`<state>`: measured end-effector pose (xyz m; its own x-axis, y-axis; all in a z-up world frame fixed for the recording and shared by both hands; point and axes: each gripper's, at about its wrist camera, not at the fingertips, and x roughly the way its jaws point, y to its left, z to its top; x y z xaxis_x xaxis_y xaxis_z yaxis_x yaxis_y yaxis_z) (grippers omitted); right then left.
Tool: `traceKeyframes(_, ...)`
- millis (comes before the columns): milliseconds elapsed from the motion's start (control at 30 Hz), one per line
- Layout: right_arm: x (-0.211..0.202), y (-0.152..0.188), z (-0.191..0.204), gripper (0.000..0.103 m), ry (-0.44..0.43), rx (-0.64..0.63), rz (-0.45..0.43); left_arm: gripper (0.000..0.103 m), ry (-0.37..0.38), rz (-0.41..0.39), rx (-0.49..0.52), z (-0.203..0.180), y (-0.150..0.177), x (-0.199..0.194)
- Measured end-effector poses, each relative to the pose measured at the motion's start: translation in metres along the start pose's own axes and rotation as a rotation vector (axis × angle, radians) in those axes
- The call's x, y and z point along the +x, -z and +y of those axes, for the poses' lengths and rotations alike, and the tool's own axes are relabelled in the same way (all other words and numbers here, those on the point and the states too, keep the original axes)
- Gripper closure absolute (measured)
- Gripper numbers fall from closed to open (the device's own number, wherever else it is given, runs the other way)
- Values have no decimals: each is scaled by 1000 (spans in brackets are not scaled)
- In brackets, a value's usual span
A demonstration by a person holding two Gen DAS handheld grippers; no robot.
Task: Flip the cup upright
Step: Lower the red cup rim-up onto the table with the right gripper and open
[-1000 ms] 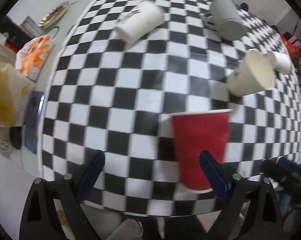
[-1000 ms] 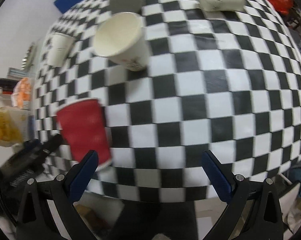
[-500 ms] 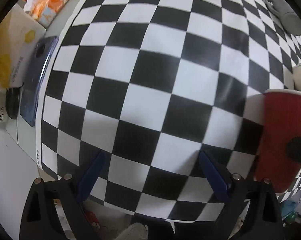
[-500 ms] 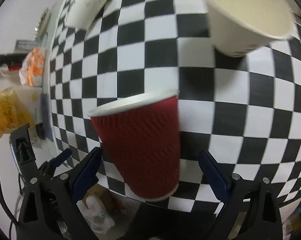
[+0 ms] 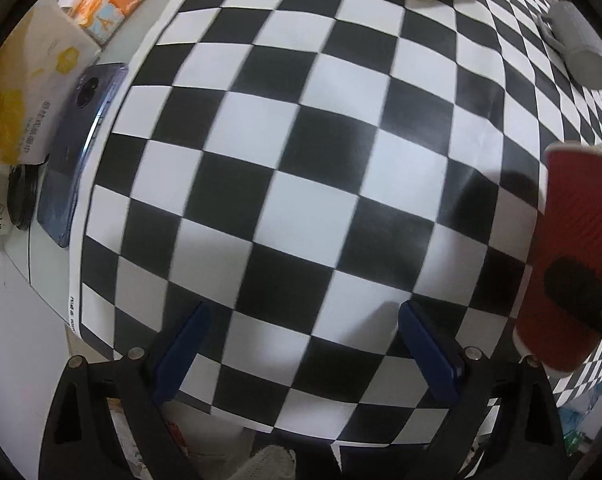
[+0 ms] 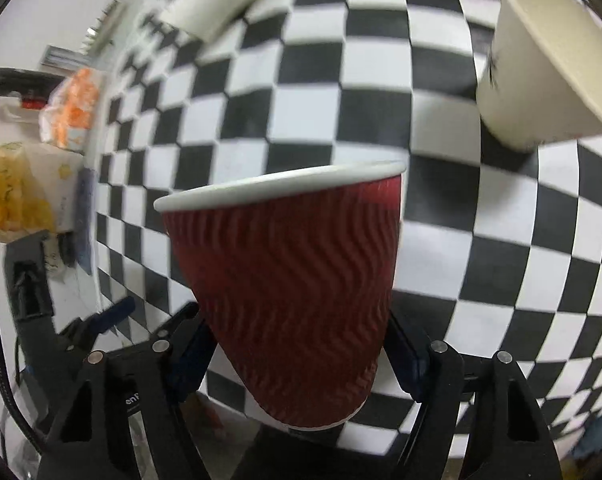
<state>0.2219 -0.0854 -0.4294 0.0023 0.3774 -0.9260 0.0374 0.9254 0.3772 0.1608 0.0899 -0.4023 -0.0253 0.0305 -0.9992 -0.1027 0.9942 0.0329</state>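
Now the red cup (image 6: 289,280) stands mouth-up, slightly tilted, clamped in the right hand-held gripper (image 6: 301,356); the left hand-held gripper (image 5: 305,344) is spread wide, holding nothing.

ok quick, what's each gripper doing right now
Left gripper: open, nothing between its fingers.
Right gripper: closed on the red cup, rim up.

Red ribbed paper cup (image 6: 293,292) with a white rim, mouth up, leaning slightly (base nearest the camera in the right wrist view). Sits at the near edge of the checkered cloth. Left wrist view catches it at far right (image 5: 577,236).
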Motion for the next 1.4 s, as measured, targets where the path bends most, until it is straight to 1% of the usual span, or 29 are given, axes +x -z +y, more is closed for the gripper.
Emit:
traceKeyframes(100,-7,2,7,27,-44,-22,-122,7,-6,-8,-26,9,0,0)
traceKeyframes(267,-12,18,15,27,-50,-95,-325,7,-22,-16,-54,32,4,4)
traceKeyframes(400,-12,45,16,27,-24,-152,-450,7,-26,-14,-45,34,8,8)
traceKeyframes(433,-15,51,13,27,-3,-166,-478,7,-28,-15,-41,34,10,9)
traceKeyframes(500,-13,60,13,27,23,-187,-503,7,-29,-19,-29,34,14,11)
traceKeyframes(567,-12,66,12,27,54,-195,-497,7,-31,-26,-17,35,19,12)
traceKeyframes(667,-6,76,7,26,90,-192,-461,7,-34,-50,6,37,28,11)
traceKeyframes(767,-4,84,2,25,116,-178,-430,7,-42,-93,39,37,36,3)
traceKeyframes(800,-4,86,4,19,128,-176,-416,7,-47,-116,54,37,39,-2)
traceKeyframes(833,-4,89,3,15,136,-174,-404,7,-49,-133,62,34,40,-8)
traceKeyframes(867,-4,92,3,13,146,-167,-396,7,-48,-157,74,34,43,-13)
traceKeyframes(933,-8,97,4,13,175,-148,-388,7,-56,-183,88,36,48,-20)
traceKeyframes(1067,-19,109,4,13,230,-99,-385,7,-84,-258,120,37,59,-39)
traceKeyframes(1133,-25,116,5,13,256,-73,-374,7,-84,-301,135,36,61,-51)
traceKeyframes(1167,-29,120,6,13,263,-64,-370,7,-83,-328,144,19,75,-63)
traceKeyframes(1233,-37,130,8,13,289,-45,-356,7,-54,-344,165,19,85,-74)
traceKeyframes(1267,-43,135,8,13,300,-34,-350,6,-48,-344,170,16,83,-85)
traceKeyframes(1300,-49,140,9,13,321,-21,-344,3,-45,-344,171,17,89,-85)
traceKeyframes(1333,-56,146,10,13,327,-10,-346,3,-37,-350,169,17,96,-92)
traceKeyframes(1400,-70,153,13,13,367,16,-337,3,-45,-377,169,18,103,-105)
